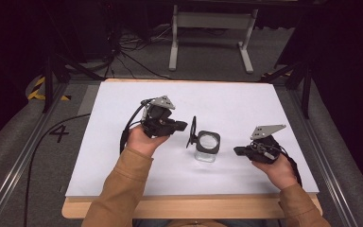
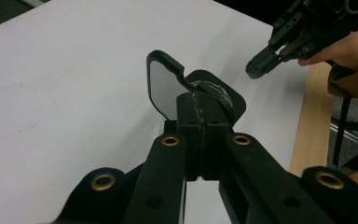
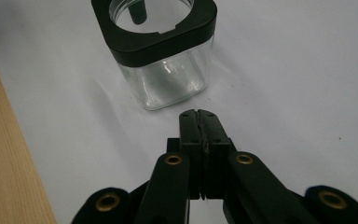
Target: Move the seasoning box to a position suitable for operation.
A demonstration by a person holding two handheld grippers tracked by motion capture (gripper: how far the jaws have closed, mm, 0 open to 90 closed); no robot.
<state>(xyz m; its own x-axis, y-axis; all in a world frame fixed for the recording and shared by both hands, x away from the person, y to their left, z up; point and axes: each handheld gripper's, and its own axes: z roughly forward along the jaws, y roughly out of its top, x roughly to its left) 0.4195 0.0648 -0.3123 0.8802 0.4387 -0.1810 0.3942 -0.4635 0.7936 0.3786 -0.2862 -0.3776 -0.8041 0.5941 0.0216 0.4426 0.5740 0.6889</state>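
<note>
A person's two grippers work a small glass jar (image 1: 206, 147) near the middle of a white table (image 1: 246, 104): the left gripper (image 1: 182, 126) has its jaws pressed together on the edge of the lid (image 1: 192, 132), which it holds tilted on its edge just left of the jar's mouth, while the right gripper (image 1: 238, 151) hovers close on the jar's other side, jaws closed on nothing. In the left gripper view the lid (image 2: 163, 86) shows a pale inner face in a black frame, pinched at one thin spot of its rim, and the jar's collar (image 2: 223, 95) sits right behind it. The grip looks slight, so the likeliest mishap is the lid pivoting or slipping out of the jaws if the hand turns quickly, dropping onto the jar or the table. A second risk is the jar itself: it stands free, with nothing steadying it, and a nudge from the lid or from the right gripper's tips could slide or tip it on the smooth surface. The right gripper view shows the jar (image 3: 161, 60) clear-walled and square-shouldered under a black collar, upright and open at the top. It appears empty; the one dark shape seen through the mouth seems to be something beyond the glass rather than inside it, though that cannot be settled from these angles. The wooden table edge (image 3: 9, 154) runs close beside the jar in that view.
</note>
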